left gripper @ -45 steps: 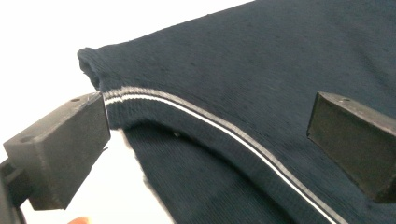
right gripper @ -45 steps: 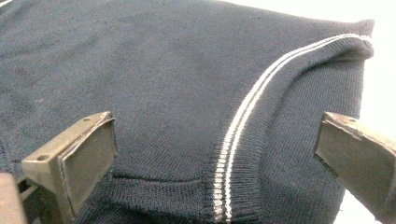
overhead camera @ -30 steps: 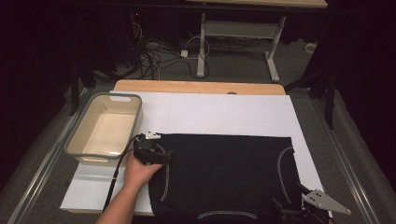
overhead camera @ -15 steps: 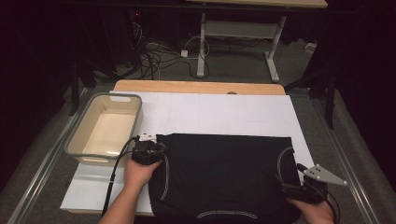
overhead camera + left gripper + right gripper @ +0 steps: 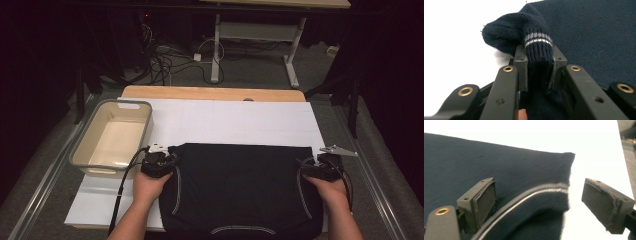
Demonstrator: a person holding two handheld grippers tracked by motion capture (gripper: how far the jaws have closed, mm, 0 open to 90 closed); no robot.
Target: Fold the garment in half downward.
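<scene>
Dark navy knit sweater [image 5: 240, 187] flat on white sheet [image 5: 235, 122], folded, long axis running left–right across near half of table; far edge straight, striped trim curving down both sides.

Left gripper [image 5: 159, 161] at far-left corner of garment, jaws just been closing — now pinched on bunched cuff [image 5: 537, 46] w/ grey stripes, knit squeezed between pads in left gripper view. Grip looks secure.

Right gripper [image 5: 537, 200] at far-right corner [image 5: 570, 155], jaws wide apart, closing only slightly so far; striped armhole seam [image 5: 524, 200] lies between pads but pads not pressing. Corner sits just ahead and slightly right of jaw gap, so next move prob. a short push fwd + close to match left hold.

Key relation: both grippers on same far edge, one per corner, garment between them and toward person. Left already holding; right nearer to its corner but not yet gripping.

Vs earlier frames: right hand [image 5: 327, 187] was low at bottom-right edge, has travelled up along right side to far corner. Left hand [image 5: 150, 182] stays put, jaws gone from open to clamped. Beige plastic tub [image 5: 112, 137] at left unchanged, empty — poss. destination for sweater.
</scene>
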